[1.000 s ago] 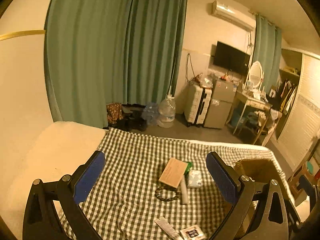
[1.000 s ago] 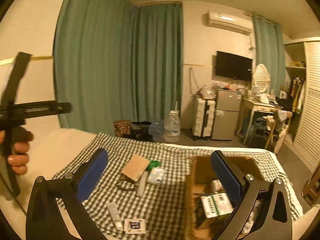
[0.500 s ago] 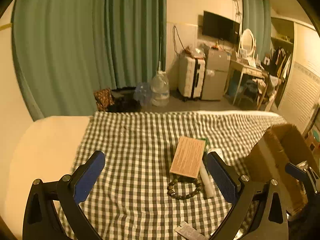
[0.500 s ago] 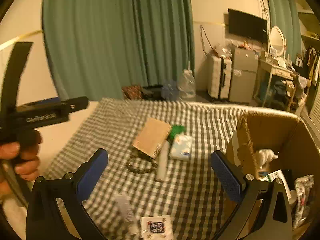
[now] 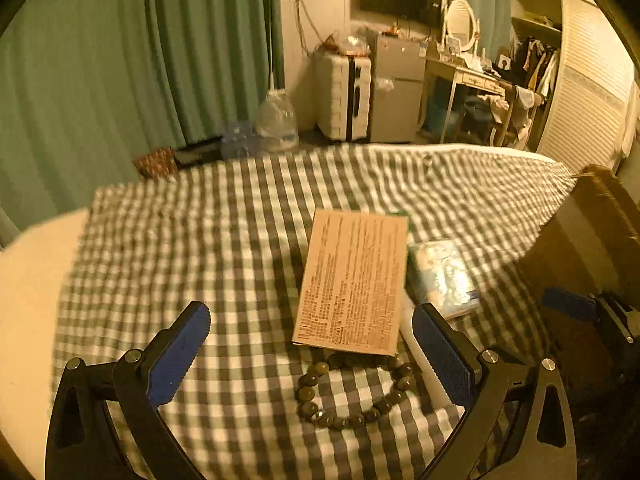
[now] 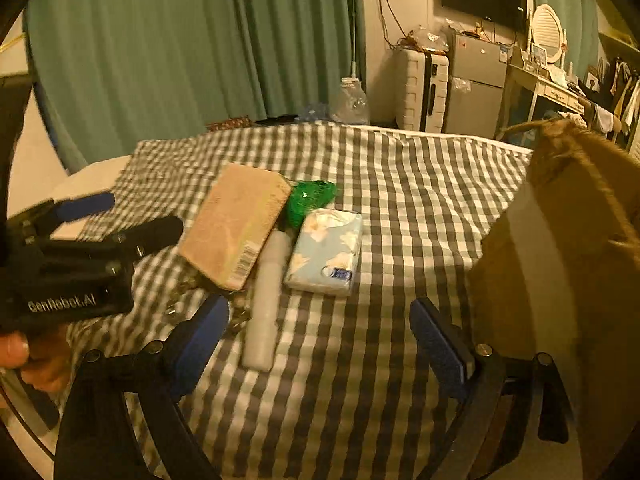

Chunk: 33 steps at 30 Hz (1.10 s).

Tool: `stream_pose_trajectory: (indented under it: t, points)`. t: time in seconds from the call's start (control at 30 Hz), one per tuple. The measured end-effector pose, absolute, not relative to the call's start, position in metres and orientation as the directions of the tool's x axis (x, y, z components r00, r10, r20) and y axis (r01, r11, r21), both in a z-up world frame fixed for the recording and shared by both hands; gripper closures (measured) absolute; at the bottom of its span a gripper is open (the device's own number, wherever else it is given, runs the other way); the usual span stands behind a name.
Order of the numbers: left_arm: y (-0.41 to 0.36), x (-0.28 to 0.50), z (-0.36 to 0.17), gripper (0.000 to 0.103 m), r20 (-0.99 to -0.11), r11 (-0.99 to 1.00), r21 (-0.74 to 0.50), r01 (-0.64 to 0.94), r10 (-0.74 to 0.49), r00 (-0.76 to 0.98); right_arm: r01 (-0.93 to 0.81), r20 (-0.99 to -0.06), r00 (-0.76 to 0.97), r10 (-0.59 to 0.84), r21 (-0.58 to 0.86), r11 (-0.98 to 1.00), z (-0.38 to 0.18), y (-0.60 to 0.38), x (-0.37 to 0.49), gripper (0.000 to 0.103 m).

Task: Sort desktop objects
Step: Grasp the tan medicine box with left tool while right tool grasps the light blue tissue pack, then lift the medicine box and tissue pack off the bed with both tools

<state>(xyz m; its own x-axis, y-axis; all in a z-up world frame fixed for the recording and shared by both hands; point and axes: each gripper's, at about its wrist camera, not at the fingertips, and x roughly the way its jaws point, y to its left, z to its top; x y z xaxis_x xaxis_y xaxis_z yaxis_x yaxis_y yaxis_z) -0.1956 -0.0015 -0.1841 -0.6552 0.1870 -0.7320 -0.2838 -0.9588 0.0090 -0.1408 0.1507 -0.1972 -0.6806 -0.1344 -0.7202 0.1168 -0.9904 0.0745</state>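
Note:
On the checked cloth (image 5: 240, 248) lie a tan printed box (image 5: 352, 280), a dark bead bracelet (image 5: 354, 394) in front of it, a white tube (image 6: 266, 296) and a pale blue tissue pack (image 5: 442, 276). My left gripper (image 5: 312, 344) is open and empty, low over the cloth, its fingers either side of the bracelet and box. In the right wrist view the box (image 6: 236, 224), a green object (image 6: 310, 198) and the tissue pack (image 6: 326, 250) lie ahead. My right gripper (image 6: 320, 340) is open and empty, just short of the tube and tissue pack.
An open cardboard box (image 6: 560, 248) stands at the right edge of the cloth, also seen in the left wrist view (image 5: 592, 232). The left gripper's body (image 6: 72, 276) sits at the left. Beyond the table are green curtains, a suitcase, a fridge and a dressing table.
Both grippers have moved forward and down towards the objects, which now look much larger. Both stay open and empty.

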Motion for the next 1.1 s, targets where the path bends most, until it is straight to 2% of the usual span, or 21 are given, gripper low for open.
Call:
stream_pose_trajectory:
  t: [0.17, 0.3, 0.5, 0.53, 0.6, 0.63, 0.8, 1.1]
  points:
    - [0.01, -0.214, -0.207, 0.0, -0.75, -0.946, -0.034, -0.321, 0.237, -0.618, 0.097, -0.742, -0.66, -0.115, 0.068, -0.993, -0.22, 0.152, -0.167, 0.011]
    - [0.021, -0.227, -0.222, 0.0, -0.764, -0.942, -0.01, -0.335, 0.223, -0.606, 0.105, -0.751, -0.651, -0.11, 0.055, -0.993, -0.233, 0.15, -0.181, 0.011]
    - [0.019, -0.244, -0.246, 0.002, -0.803, -0.952, -0.042, -0.303, 0.213, -0.557, 0.107, -0.765, -0.637, -0.094, 0.033, -0.994, -0.254, 0.149, -0.2, 0.011]
    - [0.019, -0.244, -0.247, 0.005, -0.802, -0.952, -0.052, -0.3, 0.219, -0.556, 0.107, -0.761, -0.641, -0.098, 0.037, -0.994, -0.255, 0.149, -0.2, 0.013]
    - [0.019, -0.243, -0.247, 0.028, -0.805, -0.955, -0.051, -0.291, 0.212, -0.554, 0.092, -0.76, -0.646, -0.067, 0.009, -0.996, -0.253, 0.15, -0.199, 0.046]
    - [0.019, -0.244, -0.248, 0.028, -0.812, -0.96, -0.039, -0.278, 0.192, -0.551, 0.088, -0.757, -0.651, -0.052, -0.007, -0.996, -0.252, 0.15, -0.198, 0.049]
    - [0.015, -0.234, -0.238, 0.028, -0.802, -0.963, -0.032, -0.266, 0.184, -0.568, 0.086, -0.754, -0.651, -0.086, 0.039, -0.996, -0.248, 0.155, -0.195, 0.05]
    - [-0.006, -0.204, -0.184, 0.028, -0.749, -0.974, -0.042, -0.224, 0.179, -0.638, 0.106, -0.716, -0.689, -0.112, 0.054, -0.993, -0.217, 0.151, -0.178, 0.051]
